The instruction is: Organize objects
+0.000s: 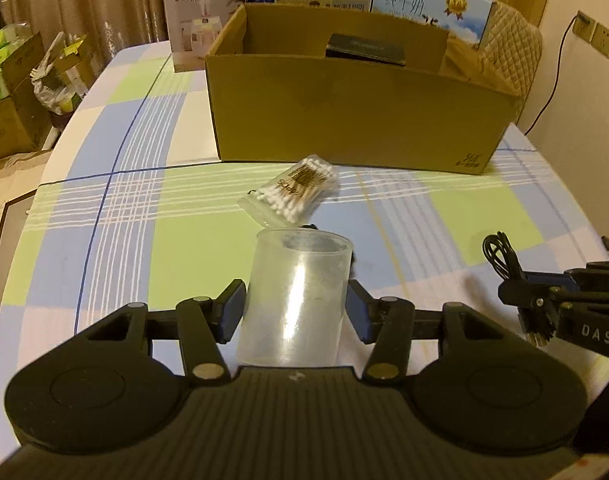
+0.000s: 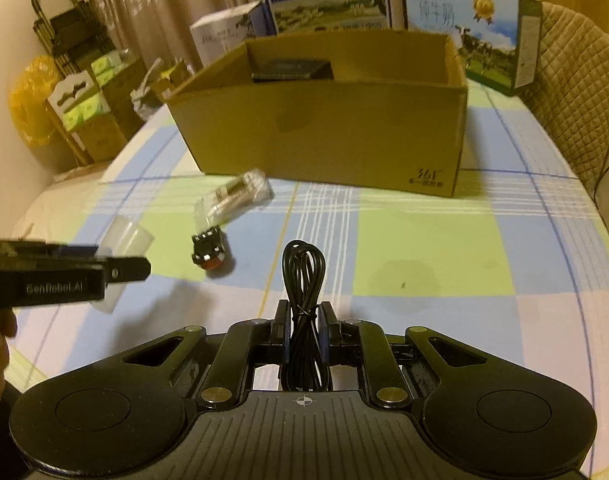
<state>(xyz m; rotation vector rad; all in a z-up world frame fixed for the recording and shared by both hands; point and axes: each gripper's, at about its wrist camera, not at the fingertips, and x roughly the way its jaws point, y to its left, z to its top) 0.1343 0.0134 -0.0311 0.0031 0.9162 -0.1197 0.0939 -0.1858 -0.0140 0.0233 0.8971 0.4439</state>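
Note:
My left gripper (image 1: 296, 308) is shut on a translucent plastic cup (image 1: 296, 296), which it holds upright above the checked tablecloth (image 1: 144, 240). My right gripper (image 2: 304, 320) is shut on a coiled black cable (image 2: 304, 276), its loop sticking up past the pads. In the left wrist view the right gripper (image 1: 520, 292) comes in from the right with the cable (image 1: 500, 256). A bag of cotton swabs (image 1: 292, 192) lies in front of the open cardboard box (image 1: 356, 120). A small black and red object (image 2: 209, 254) lies near the bag (image 2: 236, 194). Inside the box (image 2: 324, 132) lies a flat black item (image 2: 292, 70).
Milk cartons (image 1: 428, 4) and a white humidifier box (image 1: 196, 20) stand behind the cardboard box. A quilted chair back (image 1: 508, 52) rises at the far right. Stacked boxes and bags (image 1: 12, 92) sit on the floor beyond the table's left edge.

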